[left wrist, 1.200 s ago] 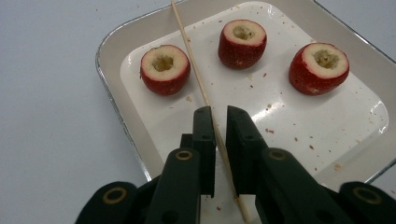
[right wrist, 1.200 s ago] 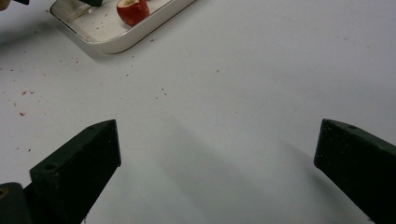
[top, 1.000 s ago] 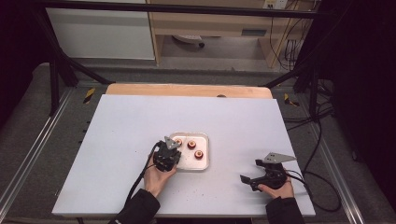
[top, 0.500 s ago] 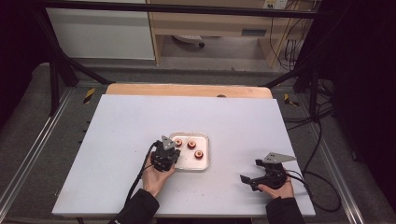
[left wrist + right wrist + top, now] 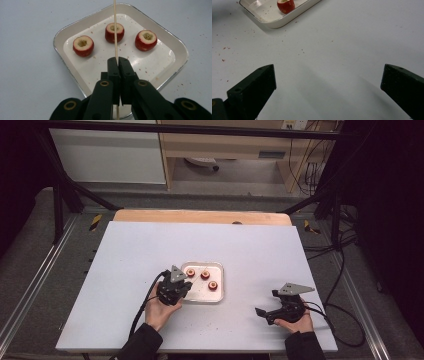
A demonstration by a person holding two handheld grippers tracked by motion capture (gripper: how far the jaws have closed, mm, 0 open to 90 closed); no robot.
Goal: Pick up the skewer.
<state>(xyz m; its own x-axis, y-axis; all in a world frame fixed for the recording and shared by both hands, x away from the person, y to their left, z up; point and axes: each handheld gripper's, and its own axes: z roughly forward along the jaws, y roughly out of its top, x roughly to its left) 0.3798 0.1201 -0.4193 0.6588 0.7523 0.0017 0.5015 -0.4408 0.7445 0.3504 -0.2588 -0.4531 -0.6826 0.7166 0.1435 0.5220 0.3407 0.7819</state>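
A white tray (image 5: 75, 72) with a metal rim (image 5: 221, 285) holds three red cored fruits (image 5: 83, 46) (image 5: 114, 32) (image 5: 146, 40) in a row. In the left gripper view my left gripper (image 5: 117, 61) is shut on a thin wooden skewer (image 5: 115, 27) that runs up past the middle fruit. From above, the left gripper (image 5: 174, 289) hovers at the tray's left edge. My right gripper (image 5: 265, 312) rests on the table at the right, its jaws wide apart with nothing between them (image 5: 328, 82). One fruit (image 5: 285, 5) sits in the tray corner in the right gripper view.
The white table (image 5: 150, 245) carries small crumbs (image 5: 224, 47) near the tray. A wooden strip (image 5: 200, 216) runs along its far edge. Black frame posts and cables (image 5: 340, 270) stand around the table.
The left hand has lifted slightly with the skewer at the tray's left edge. The right hand has stayed still.
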